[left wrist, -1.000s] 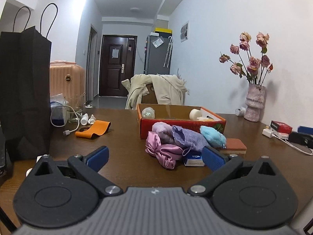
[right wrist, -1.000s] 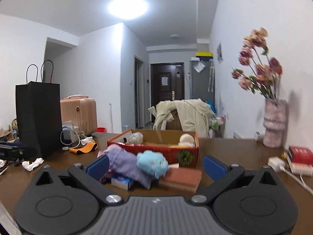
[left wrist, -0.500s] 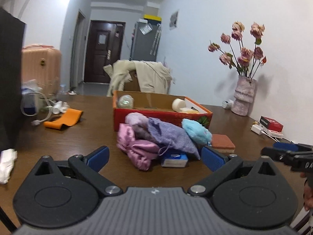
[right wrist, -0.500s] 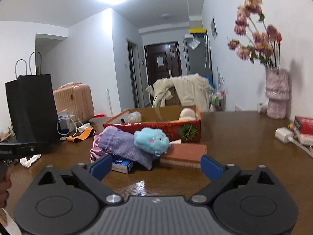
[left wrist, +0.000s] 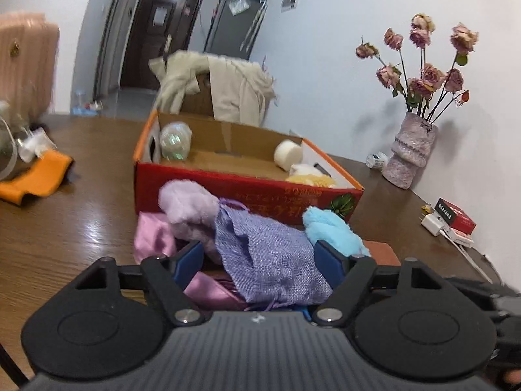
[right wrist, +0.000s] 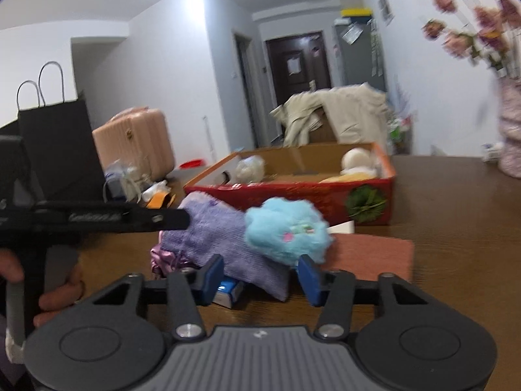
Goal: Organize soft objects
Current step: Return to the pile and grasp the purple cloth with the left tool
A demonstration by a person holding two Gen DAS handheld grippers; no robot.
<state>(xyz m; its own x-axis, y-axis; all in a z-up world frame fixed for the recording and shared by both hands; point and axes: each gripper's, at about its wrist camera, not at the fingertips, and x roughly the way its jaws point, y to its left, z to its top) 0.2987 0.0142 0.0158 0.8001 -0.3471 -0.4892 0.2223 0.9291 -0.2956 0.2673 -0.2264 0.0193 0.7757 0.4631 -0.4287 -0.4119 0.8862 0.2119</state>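
A few soft things already lie in the box (left wrist: 195, 176), but the pile (left wrist: 267, 254) remains on the table (left wrist: 65, 228) before it, both grippers' fingers closing around it, left gripper (left wrist: 260, 260) and right gripper (right wrist: 260, 273) gripping nothing yet.

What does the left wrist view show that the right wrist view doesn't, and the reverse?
Only the left wrist view: the red packet and white charger by the wall, plus the flowers' whole vase. Only the right wrist view: the black paper bag and a hand gripping the left claw's handle. Both: the red box, purple pouch and blue plush.
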